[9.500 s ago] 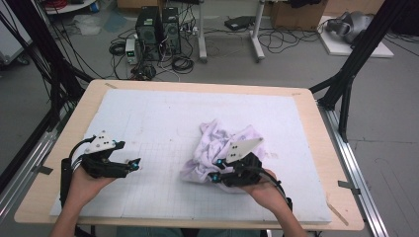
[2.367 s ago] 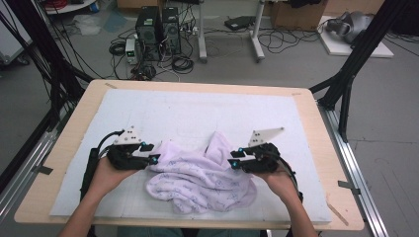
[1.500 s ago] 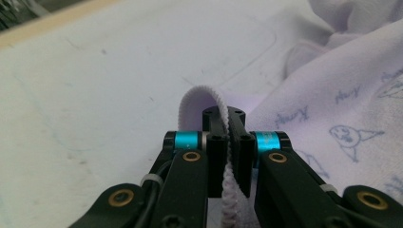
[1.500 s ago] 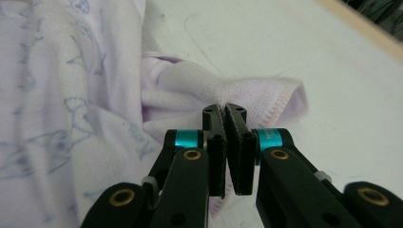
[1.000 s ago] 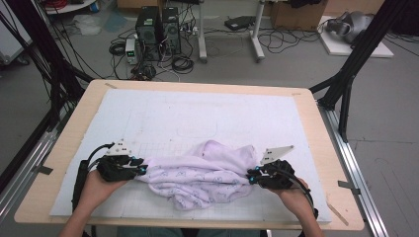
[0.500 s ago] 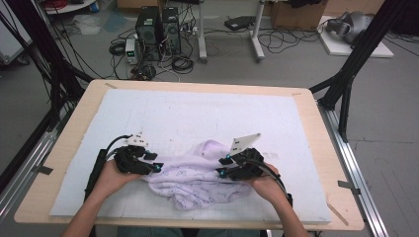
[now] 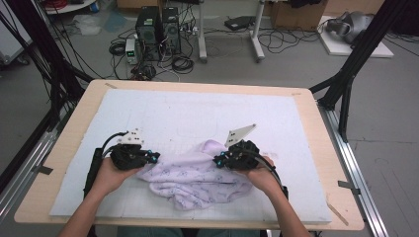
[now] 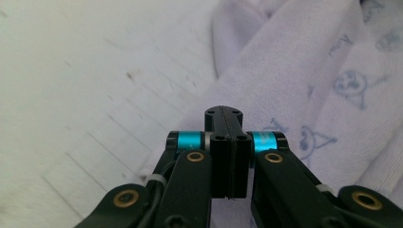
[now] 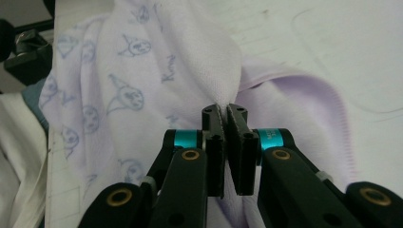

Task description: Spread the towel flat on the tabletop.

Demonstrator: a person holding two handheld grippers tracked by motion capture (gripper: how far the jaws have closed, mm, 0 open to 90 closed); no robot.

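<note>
Lilac cotton garment (image 7: pixel 197 180) printed with small blue cartoon figures lies crumpled near the middle of the worktop's near edge, on the white gridded foam mat (image 7: pixel 163 113) that covers most of the light wooden worktop (image 7: pixel 316 123). One rounded fold of it rises toward the centre of the mat, and the bulk spreads toward the near edge between the person's two hands.

The left gripper (image 7: pixel 152 158) sits at the garment's left end, nearer the worktop's left edge. Its jaws have just been closing, and in the left gripper view the left gripper (image 8: pixel 223 114) has its black jaws pressed together with the cloth (image 8: pixel 285 85) under and just ahead of the tips; whether any cloth is pinched between them I cannot tell.

The right gripper (image 7: pixel 217 162) is at the garment's right end, beside the raised fold. Its jaws have also just been closing, and in the right gripper view the right gripper (image 9: pixel 224 110) is clamped narrowly on a ridge of the garment's cloth (image 9: pixel 142 85), which rises from between the tips. A ribbed hem (image 9: pixel 332 118) curves past on the right of that view.
</note>
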